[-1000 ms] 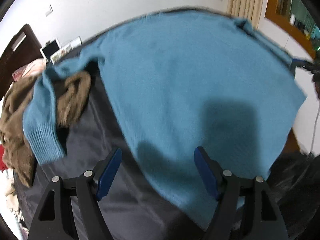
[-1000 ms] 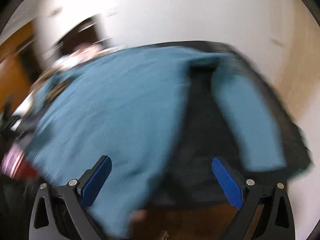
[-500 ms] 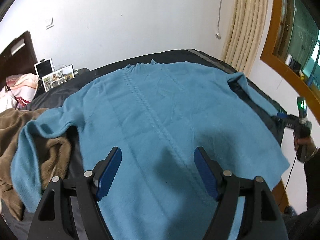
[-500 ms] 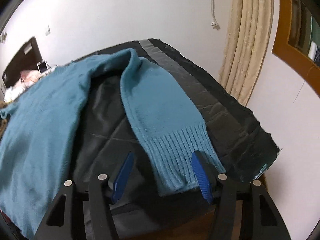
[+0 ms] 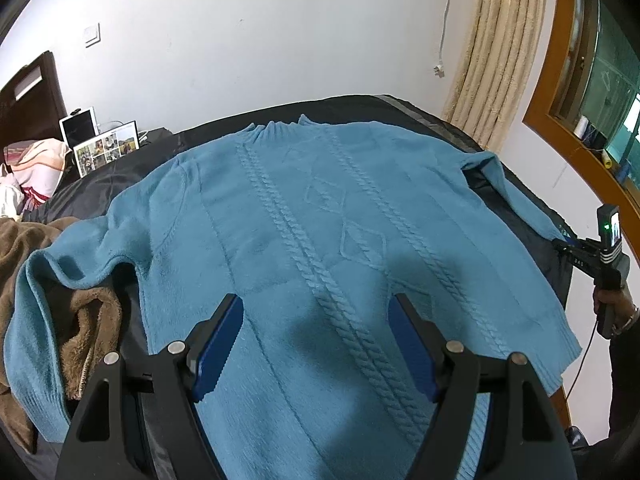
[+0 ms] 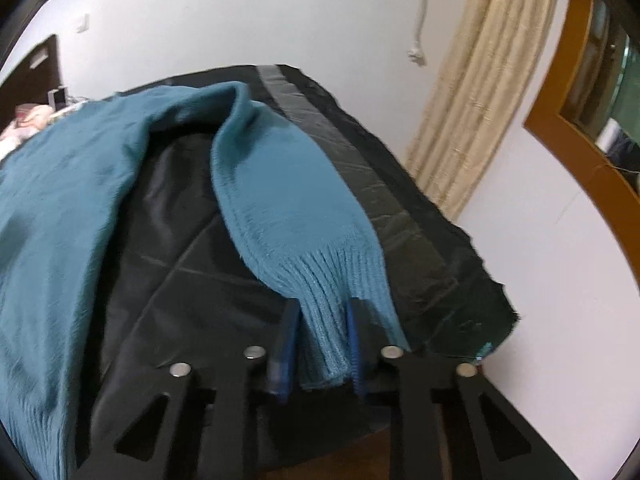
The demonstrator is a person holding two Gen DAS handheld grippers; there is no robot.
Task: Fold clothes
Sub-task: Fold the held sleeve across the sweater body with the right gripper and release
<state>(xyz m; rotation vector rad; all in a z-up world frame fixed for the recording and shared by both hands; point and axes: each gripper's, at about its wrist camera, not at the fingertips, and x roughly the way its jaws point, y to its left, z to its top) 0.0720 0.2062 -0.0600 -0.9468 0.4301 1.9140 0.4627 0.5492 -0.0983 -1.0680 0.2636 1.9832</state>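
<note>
A teal cable-knit sweater (image 5: 320, 240) lies spread flat on a black sheet (image 5: 352, 106), neck at the far side. My left gripper (image 5: 316, 320) is open and hovers over the sweater's lower body. My right gripper (image 6: 322, 320) is shut on the ribbed cuff (image 6: 340, 276) of the sweater's right sleeve (image 6: 280, 184), near the sheet's right edge. In the left wrist view the right gripper (image 5: 560, 244) shows at the far right, at the sleeve's end. The left sleeve (image 5: 28, 320) drapes over a brown garment.
A brown fleece garment (image 5: 80, 320) is heaped at the left. Photo frames (image 5: 106, 150) and pillows (image 5: 36, 168) stand at the back left. A curtain (image 6: 472, 100) and a wooden window frame (image 6: 572, 120) are at the right. The sheet's corner (image 6: 492, 312) ends near the right gripper.
The right gripper closed on the sleeve cuff. The left gripper's view steadied and pulled back over the sweater, staying open.
</note>
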